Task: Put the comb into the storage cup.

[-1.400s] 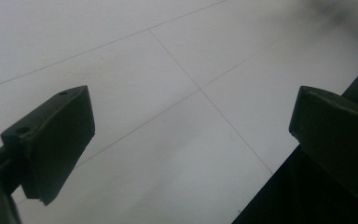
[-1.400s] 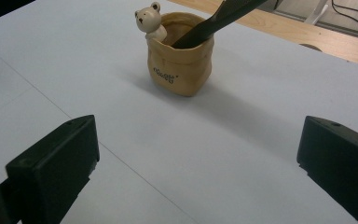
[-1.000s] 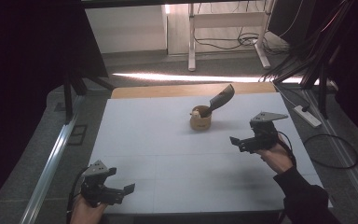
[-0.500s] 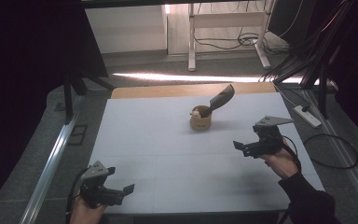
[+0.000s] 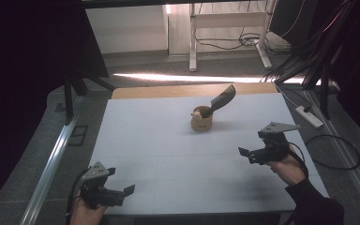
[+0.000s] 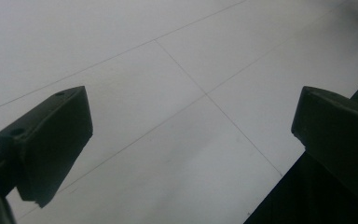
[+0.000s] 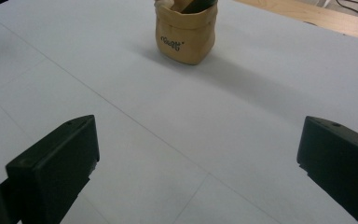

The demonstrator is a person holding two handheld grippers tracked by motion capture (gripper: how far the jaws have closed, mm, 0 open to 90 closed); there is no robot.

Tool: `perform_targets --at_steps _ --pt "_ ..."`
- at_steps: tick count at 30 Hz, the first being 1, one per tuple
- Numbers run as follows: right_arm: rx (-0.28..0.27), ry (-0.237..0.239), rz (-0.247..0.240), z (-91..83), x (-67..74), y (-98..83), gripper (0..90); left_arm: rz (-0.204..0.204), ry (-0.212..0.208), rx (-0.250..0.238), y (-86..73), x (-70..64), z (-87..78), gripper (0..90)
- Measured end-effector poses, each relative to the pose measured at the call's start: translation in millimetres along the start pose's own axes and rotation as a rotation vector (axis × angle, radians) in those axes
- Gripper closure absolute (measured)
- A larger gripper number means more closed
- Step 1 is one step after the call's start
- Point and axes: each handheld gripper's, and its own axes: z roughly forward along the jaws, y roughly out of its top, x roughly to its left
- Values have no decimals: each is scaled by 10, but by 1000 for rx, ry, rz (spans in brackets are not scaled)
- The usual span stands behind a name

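Observation:
A small tan pouch stands upright on the white table, right of centre toward the back, with a dark curved handle-like thing leaning out of its top to the right. In the right gripper view the pouch is ahead of the jaws, with dark print on its side. My right gripper hovers open over the table's right side, nearer than the pouch and apart from it; its jaws stand wide with nothing between. My left gripper is open at the near left edge, over bare table.
A wooden strip borders the table's far edge. A metal rail runs along the left. On the floor at the right lie a power strip and a looped cable. The table's near edge drops to dark.
My right gripper has drawn back toward the near right, away from the pouch. The left gripper has hardly shifted.

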Motion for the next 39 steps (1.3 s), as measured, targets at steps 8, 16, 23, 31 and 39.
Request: perform_targets --at_steps 8,16,23,31,39 --pt "9 8 -2 -73 23 -81 0 -2 0 1 -1 3 2 0" --pt "15 6 6 -171 20 -167 0 -4 -1 2 -1 4 4 0" --pt "17 -5 19 -263 1 -256 0 -5 -4 4 0 6 5 0" --pt "29 -20 27 -352 -31 -358 0 -11 -5 2 0 9 6 0" --pt "43 -46 38 -447 -70 -458 0 -15 -7 0 -2 17 6 0"
